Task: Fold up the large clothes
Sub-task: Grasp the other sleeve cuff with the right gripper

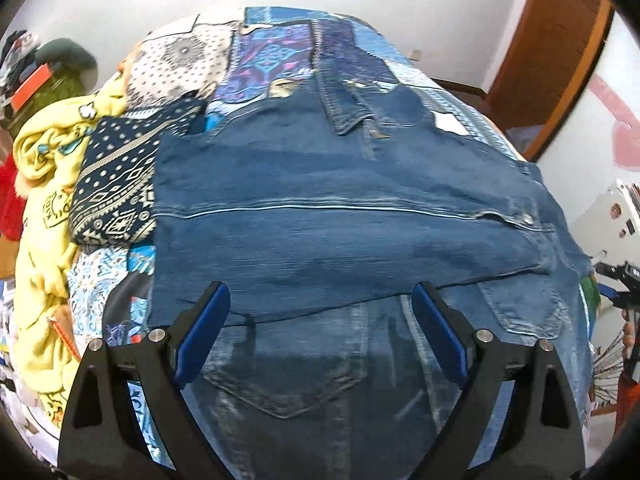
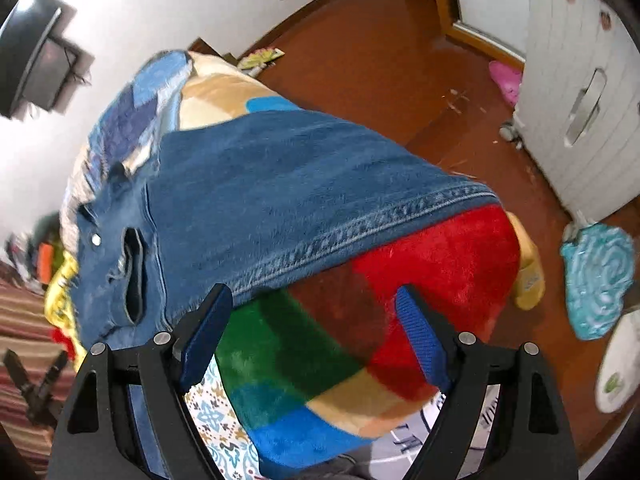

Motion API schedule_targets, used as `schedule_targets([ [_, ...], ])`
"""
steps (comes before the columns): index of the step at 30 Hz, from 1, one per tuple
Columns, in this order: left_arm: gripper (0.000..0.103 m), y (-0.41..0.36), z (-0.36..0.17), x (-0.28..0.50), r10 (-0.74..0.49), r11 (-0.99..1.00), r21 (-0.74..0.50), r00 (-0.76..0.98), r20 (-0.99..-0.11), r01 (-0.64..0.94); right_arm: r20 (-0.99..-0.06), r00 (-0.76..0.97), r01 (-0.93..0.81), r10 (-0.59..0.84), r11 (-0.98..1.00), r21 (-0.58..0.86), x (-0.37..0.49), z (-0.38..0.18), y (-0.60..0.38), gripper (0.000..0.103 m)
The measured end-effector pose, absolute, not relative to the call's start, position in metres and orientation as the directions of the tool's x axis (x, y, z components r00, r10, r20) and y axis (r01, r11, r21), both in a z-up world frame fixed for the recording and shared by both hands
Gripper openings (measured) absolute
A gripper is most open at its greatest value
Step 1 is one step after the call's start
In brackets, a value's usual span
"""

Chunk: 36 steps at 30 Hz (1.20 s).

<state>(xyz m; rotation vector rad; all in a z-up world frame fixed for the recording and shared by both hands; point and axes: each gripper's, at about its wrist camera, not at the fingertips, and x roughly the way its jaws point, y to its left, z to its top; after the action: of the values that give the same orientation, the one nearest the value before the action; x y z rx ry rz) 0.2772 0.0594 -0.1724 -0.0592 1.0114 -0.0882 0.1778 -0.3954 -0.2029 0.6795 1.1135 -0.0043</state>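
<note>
Left gripper (image 1: 320,312): pitched steeply downward over the blue jeans (image 1: 340,216). Jaws stand wide apart; no fabric sits between the blue pads (image 1: 204,332), and nothing is held. The tips hang above the near edge of the folded-over denim layer, with a back pocket (image 1: 288,384) visible between the jaws below.

Right gripper (image 2: 316,312): also pitched steeply downward, at the right-hand end of the jeans (image 2: 280,200). Jaws stand wide apart and hold nothing. Contact between the left pad (image 2: 208,328) and the stitched hem (image 2: 360,228) cannot be determined; the right pad is over the plush blanket (image 2: 420,264), clear of the denim. In the left wrist view this gripper (image 1: 618,280) appears at the far right edge.

Task item: the jeans lie spread across the bed, folded over on themselves so that one layer covers another, with a seam running crosswise. A waist button (image 2: 96,239) and an open pocket slit show in the right wrist view.

Surface: the bed carries a blue patchwork bedspread (image 1: 272,60) under the jeans and a plush blanket in red, green, tan and blue blocks at the right end. A yellow garment (image 1: 44,184) and a dark patterned cloth (image 1: 116,184) are piled beside the jeans on the left.

Room: white walls, a reddish-brown floor (image 2: 380,60), a wooden door frame (image 1: 552,52), a white cabinet (image 2: 580,92) with a recessed handle, a turquoise mat (image 2: 596,280) and a pink item (image 2: 506,80) on the floor.
</note>
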Motion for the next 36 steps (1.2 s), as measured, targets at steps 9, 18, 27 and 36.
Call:
schedule_targets([
  [9, 0.093, 0.051, -0.164, 0.268, -0.115, 0.993, -0.108, 0.541, -0.833, 0.045, -0.797, 0.521, 0.384, 0.307, 0.750, 0.540, 0.209, -0.222, -0.414, 0.087],
  [18, 0.093, 0.065, -0.167, 0.260, -0.091, 0.995, -0.100, 0.536, -0.839, 0.011, -0.824, 0.539, 0.469, 0.173, 0.751, 0.465, 0.221, -0.224, -0.421, 0.044],
  [27, 0.093, 0.077, -0.167, 0.252, -0.115, 0.990, -0.139, 0.549, -0.828, -0.002, -0.765, 0.635, 0.421, 0.108, 0.782, 0.460, 0.215, -0.170, -0.421, 0.010],
  [36, 0.093, 0.089, -0.158, 0.235, -0.136, 0.987, -0.160, 0.587, -0.798, 0.011, -0.571, 0.803, 0.102, 0.173, 0.903, 0.417, 0.224, -0.046, -0.333, 0.007],
])
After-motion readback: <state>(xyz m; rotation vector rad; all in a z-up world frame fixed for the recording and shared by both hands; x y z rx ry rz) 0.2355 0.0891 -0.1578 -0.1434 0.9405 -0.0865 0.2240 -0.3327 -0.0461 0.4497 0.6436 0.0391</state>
